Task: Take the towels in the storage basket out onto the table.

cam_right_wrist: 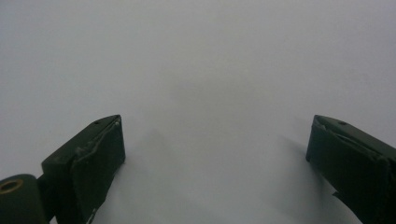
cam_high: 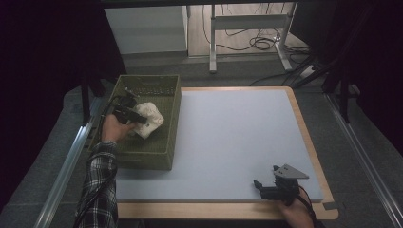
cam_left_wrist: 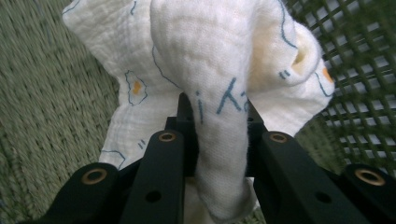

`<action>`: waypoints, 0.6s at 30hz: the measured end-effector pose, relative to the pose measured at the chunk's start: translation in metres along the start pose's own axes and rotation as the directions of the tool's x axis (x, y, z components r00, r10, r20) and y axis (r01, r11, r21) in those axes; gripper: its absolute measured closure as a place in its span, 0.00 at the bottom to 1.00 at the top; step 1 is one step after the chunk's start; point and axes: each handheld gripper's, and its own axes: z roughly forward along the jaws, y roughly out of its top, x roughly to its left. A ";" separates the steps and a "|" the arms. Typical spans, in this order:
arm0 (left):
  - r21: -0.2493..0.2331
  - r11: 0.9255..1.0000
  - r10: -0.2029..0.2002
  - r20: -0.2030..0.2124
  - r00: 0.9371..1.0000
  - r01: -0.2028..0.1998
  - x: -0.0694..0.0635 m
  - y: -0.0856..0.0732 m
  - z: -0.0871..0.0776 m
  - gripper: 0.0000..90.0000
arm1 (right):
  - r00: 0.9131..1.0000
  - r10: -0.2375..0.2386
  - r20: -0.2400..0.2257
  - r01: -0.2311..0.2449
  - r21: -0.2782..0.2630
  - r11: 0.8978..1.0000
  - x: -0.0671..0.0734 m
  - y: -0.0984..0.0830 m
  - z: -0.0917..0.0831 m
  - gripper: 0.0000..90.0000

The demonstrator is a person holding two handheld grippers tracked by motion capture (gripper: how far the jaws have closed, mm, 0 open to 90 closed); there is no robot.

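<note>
White cloth clamped in left claw inside green basket, right claw apart nr mat's front edge.

You're at a wood-edged table w/ a pale grey-blue top, on dark grey carpet. Beyond it: a white cabinet, a white desk frame w/ tangled cables, black curtains both sides. Dim light.
</note>
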 end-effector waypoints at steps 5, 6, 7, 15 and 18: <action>-0.067 0.998 0.017 -0.015 1.000 -0.018 -0.002 0.001 -0.017 0.86 | 1.000 0.000 0.000 0.000 -0.001 1.000 0.000 0.000 0.000 0.05; -0.077 0.997 0.019 -0.014 1.000 -0.020 -0.002 0.001 -0.020 0.86 | 1.000 -0.001 0.000 0.001 0.000 1.000 0.000 0.000 0.000 0.05; -0.087 0.996 0.023 -0.014 1.000 -0.024 -0.003 0.001 -0.024 0.86 | 1.000 -0.001 0.002 0.001 0.001 1.000 0.000 0.000 0.000 0.05; -0.172 0.983 0.062 -0.039 0.997 -0.068 -0.016 0.007 -0.049 0.86 | 1.000 0.000 0.000 0.000 0.001 1.000 0.000 0.000 0.000 0.05; -0.199 0.977 0.071 -0.038 0.997 -0.077 -0.021 0.011 -0.057 0.86 | 1.000 0.001 0.000 -0.001 -0.001 1.000 0.000 0.000 0.000 0.05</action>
